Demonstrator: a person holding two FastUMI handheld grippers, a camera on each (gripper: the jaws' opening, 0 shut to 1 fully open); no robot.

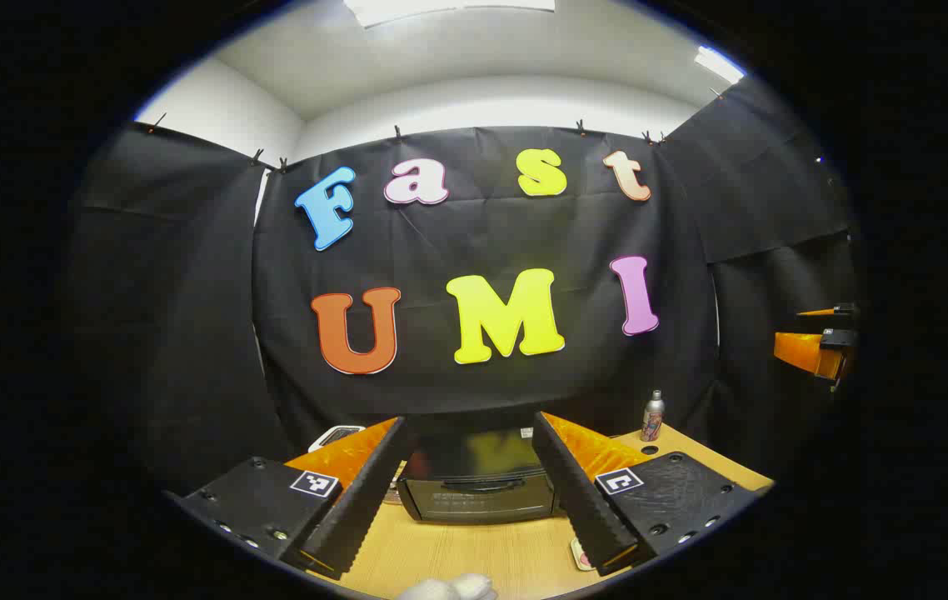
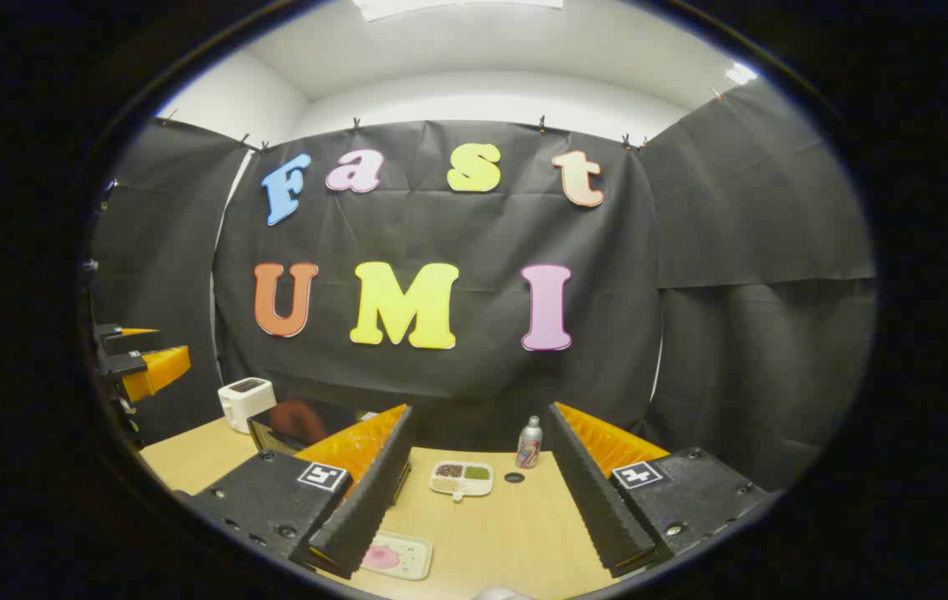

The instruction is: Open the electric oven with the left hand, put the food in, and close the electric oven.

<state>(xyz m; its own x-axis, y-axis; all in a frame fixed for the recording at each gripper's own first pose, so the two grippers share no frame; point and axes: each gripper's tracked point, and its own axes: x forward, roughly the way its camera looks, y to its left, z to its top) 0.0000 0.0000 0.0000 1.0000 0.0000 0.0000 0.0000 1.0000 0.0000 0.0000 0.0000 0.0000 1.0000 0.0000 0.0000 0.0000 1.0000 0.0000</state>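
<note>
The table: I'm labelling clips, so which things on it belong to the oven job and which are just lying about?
Job:
oven, door shut
food on the tray
left gripper, open
right gripper, open

Lying about:
toaster
can
divided dish
small dark disc
white thing at the near edge

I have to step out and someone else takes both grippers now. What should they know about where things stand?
Left hand-held gripper: open, holding nothing, aimed at the electric oven, whose door is closed.
Right hand-held gripper: open, holding nothing, above the wooden table.
Food: a small tray with something pink lies by the right gripper's left finger; a divided dish and a can sit farther back.
Done: nothing yet.
Left: open the door with the left, load the food, close it.
</note>
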